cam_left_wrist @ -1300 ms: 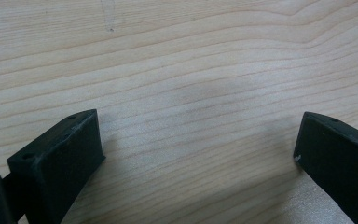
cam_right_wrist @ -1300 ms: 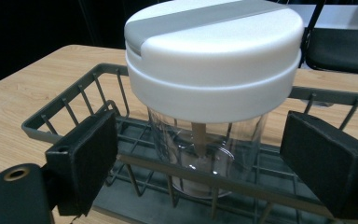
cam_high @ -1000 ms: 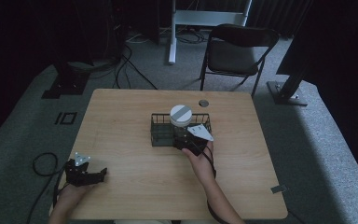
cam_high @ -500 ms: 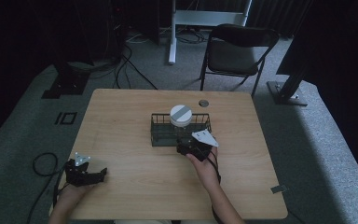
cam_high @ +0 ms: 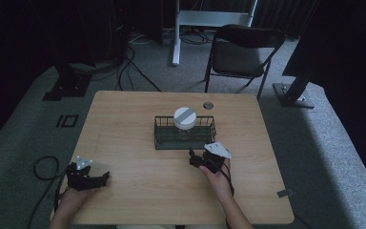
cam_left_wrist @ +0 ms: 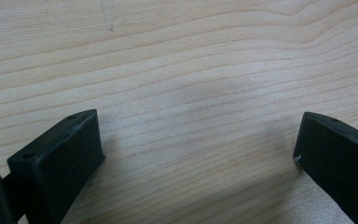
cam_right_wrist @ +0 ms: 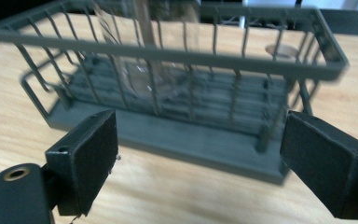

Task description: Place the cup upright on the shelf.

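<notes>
Left hand-held gripper [cam_high: 100,179] low over bare table [cam_high: 124,124], jaws spread wide, nothing between them. Right hand-held gripper [cam_high: 193,160] also spread wide and empty, just short of the near side of a dark wire basket [cam_right_wrist: 177,135]. 1 clear jar [cam_right_wrist: 144,60] with white lid [cam_high: 185,116] stands inside the basket, beyond the right jaws.

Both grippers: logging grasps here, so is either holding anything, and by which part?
Nothing is held. The left gripper and right gripper are both open with empty jaws.
</notes>
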Tool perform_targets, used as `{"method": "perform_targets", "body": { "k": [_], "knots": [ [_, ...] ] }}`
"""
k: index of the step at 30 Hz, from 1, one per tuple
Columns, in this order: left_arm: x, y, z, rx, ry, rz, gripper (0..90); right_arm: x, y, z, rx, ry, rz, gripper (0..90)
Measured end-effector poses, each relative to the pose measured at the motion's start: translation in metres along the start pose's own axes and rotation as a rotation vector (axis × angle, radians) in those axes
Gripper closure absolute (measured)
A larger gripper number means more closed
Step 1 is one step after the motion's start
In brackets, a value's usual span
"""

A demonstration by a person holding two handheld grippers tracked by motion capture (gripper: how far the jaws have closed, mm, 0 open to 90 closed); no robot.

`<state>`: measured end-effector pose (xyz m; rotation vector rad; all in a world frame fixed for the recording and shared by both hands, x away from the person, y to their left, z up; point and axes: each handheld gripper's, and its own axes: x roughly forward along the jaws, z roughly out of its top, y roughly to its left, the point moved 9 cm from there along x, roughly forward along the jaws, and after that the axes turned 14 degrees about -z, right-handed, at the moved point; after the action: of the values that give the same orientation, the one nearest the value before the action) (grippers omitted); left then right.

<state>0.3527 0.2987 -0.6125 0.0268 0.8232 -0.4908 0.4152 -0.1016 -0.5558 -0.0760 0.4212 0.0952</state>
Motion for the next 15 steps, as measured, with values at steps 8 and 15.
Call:
{"method": "perform_targets", "body": {
  "k": [8, 15],
  "knots": [
    [0.0, 0.0, 0.0, 0.0, 0.001, 0.0, 1.2, 0.001, -0.017, -0.012, 0.003, 0.036, -0.014, 11.1],
    [0.0, 0.0, 0.0, 0.0, 0.001, 0.0, 1.3, 0.002, -0.027, -0.018, 0.003, 0.058, -0.02, 11.1]
  ]
}}
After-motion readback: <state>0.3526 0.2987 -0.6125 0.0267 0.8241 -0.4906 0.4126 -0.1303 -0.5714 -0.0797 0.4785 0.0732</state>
